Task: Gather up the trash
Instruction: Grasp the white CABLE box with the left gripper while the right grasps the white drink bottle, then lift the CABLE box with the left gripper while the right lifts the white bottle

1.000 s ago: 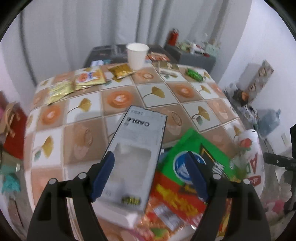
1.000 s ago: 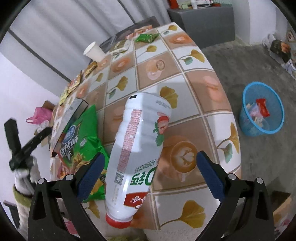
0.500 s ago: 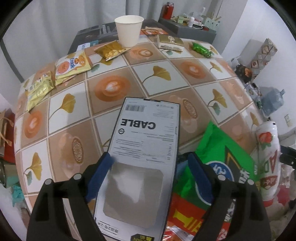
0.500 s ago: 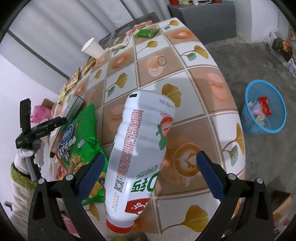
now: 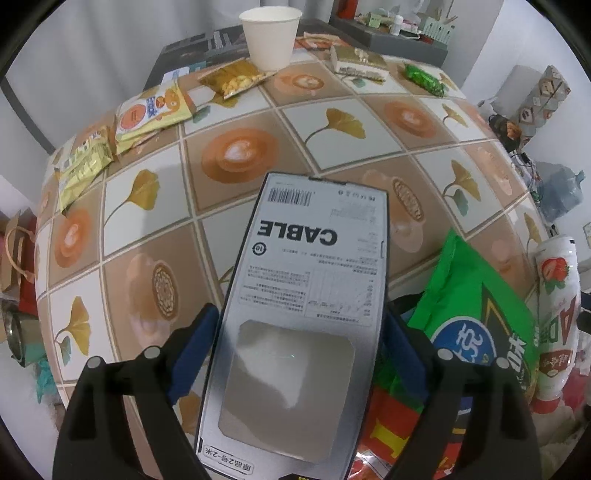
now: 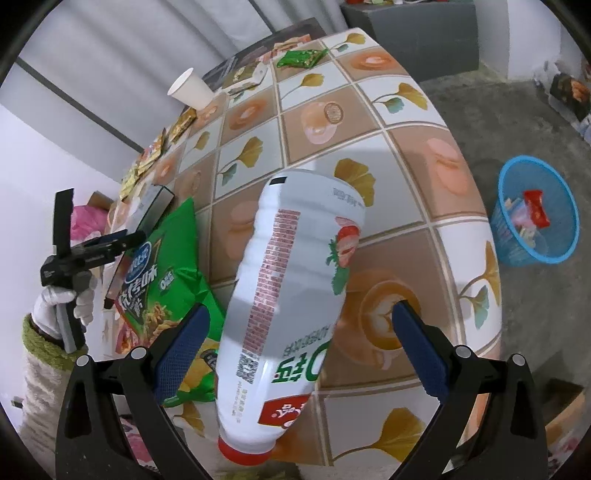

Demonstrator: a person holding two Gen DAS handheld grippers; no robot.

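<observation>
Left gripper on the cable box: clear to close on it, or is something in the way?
Probably yes. The left gripper is open with the cable box between its blue pads, nothing lying on top. The green chip bag crowds the right-hand pad's side, so that pad may catch it.

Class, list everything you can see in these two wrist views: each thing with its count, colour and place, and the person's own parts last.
Cable box: one, grey-white, between the left gripper's fingers.
Bottle: one, white with red cap, lying between the right gripper's fingers.
Green snack bag: one, green, beside the bottle.
Paper cup: one, white, far table edge.
Yellow snack packets: several, far left of table.
Green wrapper: one, far right of table.
Table: one, tiled brown and white.
Basket: one, blue, on the floor, trash inside.
Left gripper: black with blue pads, open.
Right gripper: same, open.
Gloved hand: white, holding the left gripper.
</observation>
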